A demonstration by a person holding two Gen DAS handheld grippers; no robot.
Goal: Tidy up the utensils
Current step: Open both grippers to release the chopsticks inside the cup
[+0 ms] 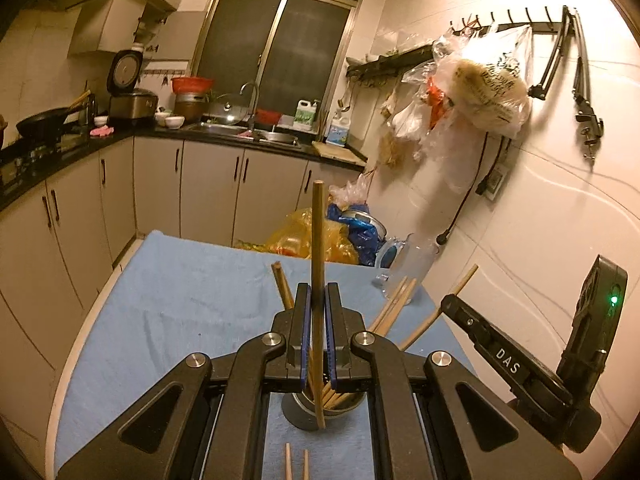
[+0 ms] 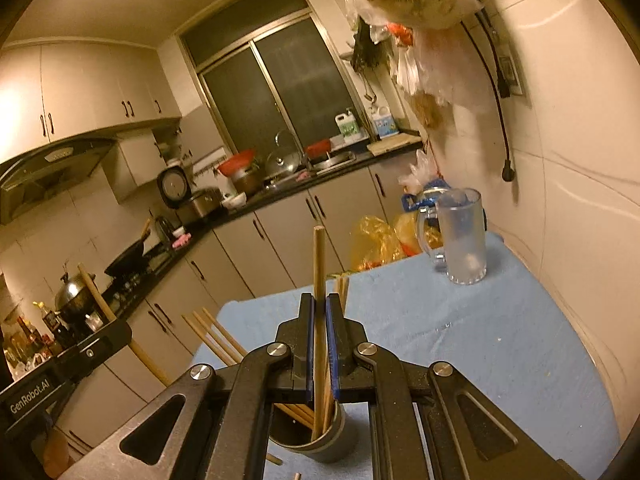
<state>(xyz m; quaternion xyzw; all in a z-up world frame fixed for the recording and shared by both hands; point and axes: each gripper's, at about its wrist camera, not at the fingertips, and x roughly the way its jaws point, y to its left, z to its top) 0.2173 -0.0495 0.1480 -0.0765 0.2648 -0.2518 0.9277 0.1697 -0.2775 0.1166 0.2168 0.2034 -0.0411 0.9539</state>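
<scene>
My left gripper is shut on an upright wooden chopstick whose lower end hangs at the rim of a grey metal cup holding several chopsticks. My right gripper is shut on another upright chopstick with its lower end inside the same cup. Two loose chopsticks lie on the blue cloth in front of the cup. The right gripper's body shows at the right of the left wrist view; the left one's body shows at the left of the right wrist view.
A blue cloth covers the table. A clear glass mug stands at its far right corner. Plastic bags lie behind the table. A white wall runs along the right. Kitchen counter and cabinets stand beyond.
</scene>
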